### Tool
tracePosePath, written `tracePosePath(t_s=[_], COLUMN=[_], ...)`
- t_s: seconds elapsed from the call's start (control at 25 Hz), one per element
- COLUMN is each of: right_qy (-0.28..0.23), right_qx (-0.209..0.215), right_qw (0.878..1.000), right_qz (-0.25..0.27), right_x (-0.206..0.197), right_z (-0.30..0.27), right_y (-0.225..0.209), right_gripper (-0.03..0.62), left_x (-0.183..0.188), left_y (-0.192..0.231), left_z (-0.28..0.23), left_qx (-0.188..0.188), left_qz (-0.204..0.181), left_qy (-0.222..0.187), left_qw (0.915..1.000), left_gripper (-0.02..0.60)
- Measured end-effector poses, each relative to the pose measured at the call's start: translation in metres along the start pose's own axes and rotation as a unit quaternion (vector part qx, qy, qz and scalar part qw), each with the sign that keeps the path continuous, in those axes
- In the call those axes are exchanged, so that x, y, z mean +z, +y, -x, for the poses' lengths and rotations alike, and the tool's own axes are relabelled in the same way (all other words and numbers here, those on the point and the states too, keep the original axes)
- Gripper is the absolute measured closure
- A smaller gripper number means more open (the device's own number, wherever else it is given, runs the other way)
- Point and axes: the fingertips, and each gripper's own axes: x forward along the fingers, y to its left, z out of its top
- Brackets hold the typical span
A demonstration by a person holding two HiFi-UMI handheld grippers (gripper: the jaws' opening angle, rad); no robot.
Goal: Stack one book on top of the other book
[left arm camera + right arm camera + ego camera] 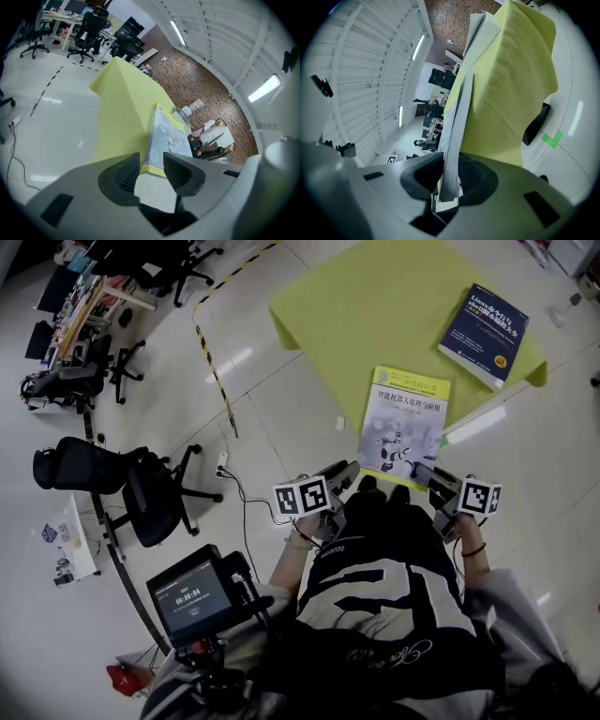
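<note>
A yellow-and-white book [405, 418] lies at the near edge of the yellow-green table [375, 296]. A dark blue book [485, 334] lies apart from it at the far right corner. My right gripper [419, 470] is at the yellow book's near right corner. In the right gripper view the book's edge [459, 108] stands between the pads and my right gripper [450, 164] is shut on it. My left gripper [354, 468] is at the near left corner. In the left gripper view my left gripper [151, 161] is open, with the book's corner [166, 136] just beyond the fingertips.
Black office chairs [141, 488] stand on the tiled floor to the left, with a cable [239, 493] and a strip of hazard tape [216, 371] beside the table. A screen device [192, 601] sits low at the left of the person's body.
</note>
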Motion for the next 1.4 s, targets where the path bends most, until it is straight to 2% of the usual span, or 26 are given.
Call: tracePosePath(t_s=[0.12,0.2,0.4,0.52,0.6,0.76,0.88,1.16,1.4], right_qy=[0.005,0.005,0.0,-0.01,-0.014,-0.012,-0.024,-0.091,-0.136], right_qx=[-0.009,-0.013,-0.033,-0.051,-0.067,-0.099,-0.106,-0.093,-0.103], right_qw=[1.0,1.0,0.999,0.999,0.997,0.992,0.989,0.988,0.978], right_qz=[-0.001,-0.003,-0.001,0.011,0.028,0.079,0.095,0.08,0.12], right_x=[-0.008,-0.014,-0.026,-0.025,-0.025,-0.028,-0.035,-0.036,-0.002], right_z=[0.007,0.012,0.016,0.015,0.015,0.016,0.013,0.0,0.001], right_y=[0.003,0.005,0.003,0.004,0.006,0.017,0.034,0.084,0.108], right_gripper=[0.508,0.51,0.51,0.51,0.51,0.503,0.499,0.488,0.488], left_x=[0.008,0.002,-0.02,-0.02,-0.02,-0.022,-0.018,0.025,0.064], left_y=[0.0,-0.002,-0.009,-0.017,-0.021,-0.023,-0.029,-0.056,-0.087], left_z=[-0.008,-0.017,-0.04,-0.051,-0.053,-0.049,-0.033,0.01,0.013], left_qx=[-0.033,-0.056,-0.108,-0.135,-0.133,-0.111,-0.106,-0.14,-0.167], left_qz=[0.024,0.021,-0.007,-0.02,-0.05,-0.12,-0.171,-0.238,-0.292], left_qy=[0.015,0.043,0.129,0.148,0.155,0.151,0.14,0.116,0.081], left_qw=[0.9991,0.9973,0.9857,0.9795,0.9777,0.9749,0.9694,0.9541,0.9382], left_gripper=[0.431,0.399,0.387,0.388,0.391,0.396,0.399,0.4,0.402])
